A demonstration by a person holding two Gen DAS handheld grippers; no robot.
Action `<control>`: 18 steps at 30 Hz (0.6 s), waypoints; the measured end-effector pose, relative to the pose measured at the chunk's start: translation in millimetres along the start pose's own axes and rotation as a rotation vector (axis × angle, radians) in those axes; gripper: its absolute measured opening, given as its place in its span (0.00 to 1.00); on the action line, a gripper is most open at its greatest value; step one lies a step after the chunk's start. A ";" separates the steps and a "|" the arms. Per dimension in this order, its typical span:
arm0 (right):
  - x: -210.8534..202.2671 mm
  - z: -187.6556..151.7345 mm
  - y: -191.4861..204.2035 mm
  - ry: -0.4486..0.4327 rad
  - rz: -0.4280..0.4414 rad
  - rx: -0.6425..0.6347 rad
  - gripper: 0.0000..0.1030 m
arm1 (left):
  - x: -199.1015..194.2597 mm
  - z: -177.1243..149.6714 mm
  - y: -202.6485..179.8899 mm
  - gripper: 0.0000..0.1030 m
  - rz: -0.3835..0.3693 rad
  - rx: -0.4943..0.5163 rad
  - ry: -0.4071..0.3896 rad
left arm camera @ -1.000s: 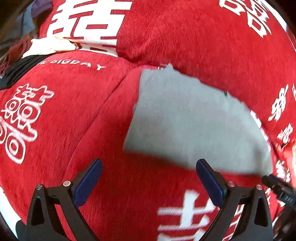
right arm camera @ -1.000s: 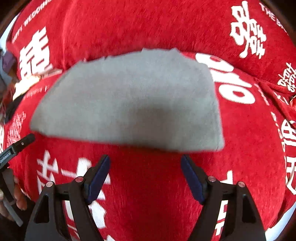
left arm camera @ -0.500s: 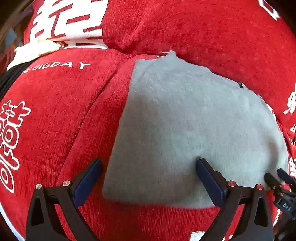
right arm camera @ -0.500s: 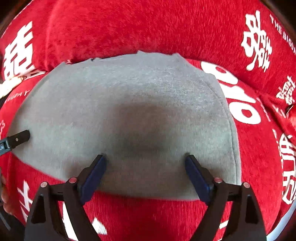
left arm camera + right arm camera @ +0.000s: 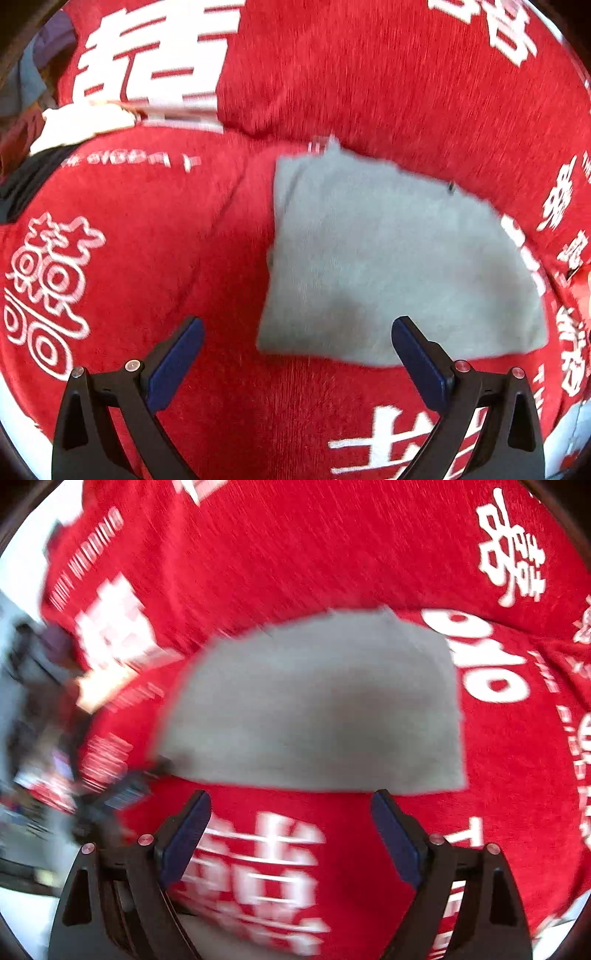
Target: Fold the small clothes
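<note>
A folded grey garment (image 5: 388, 258) lies flat on the red sofa cover; the right wrist view shows the same grey garment (image 5: 317, 709). My left gripper (image 5: 295, 354) hovers open above its near left corner, with nothing between the blue pads (image 5: 177, 358). My right gripper (image 5: 291, 830) also stands open just short of the garment's near edge, empty, its blue pads (image 5: 395, 834) wide apart. Both views are blurred by motion.
The red cover (image 5: 129, 258) with white characters spans the seat and backrest. A white cloth (image 5: 81, 122) and dark clothes (image 5: 26, 177) lie at the far left of the seat. A blurred dark tool (image 5: 122, 790) shows at the left of the right wrist view.
Half a second ago both grippers were low over the grey garment with their pads on it. Both have since lifted and pulled back, and the garment stays flat on the sofa.
</note>
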State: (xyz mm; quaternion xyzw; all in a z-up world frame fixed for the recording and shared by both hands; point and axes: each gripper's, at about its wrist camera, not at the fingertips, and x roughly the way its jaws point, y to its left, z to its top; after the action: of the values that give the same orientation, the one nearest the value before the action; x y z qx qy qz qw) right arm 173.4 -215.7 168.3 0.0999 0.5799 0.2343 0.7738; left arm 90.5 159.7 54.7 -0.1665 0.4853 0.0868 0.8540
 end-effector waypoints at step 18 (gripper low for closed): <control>68.7 24.4 -14.0 -0.031 -0.201 -0.046 0.88 | 47.0 27.4 11.0 0.99 -0.066 -0.100 0.105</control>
State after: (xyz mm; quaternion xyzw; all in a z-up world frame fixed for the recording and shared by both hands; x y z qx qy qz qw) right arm 214.8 -192.2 111.5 0.0268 0.5693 0.1671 0.8045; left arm 133.1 179.4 25.1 -0.2293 0.5188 0.0738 0.8202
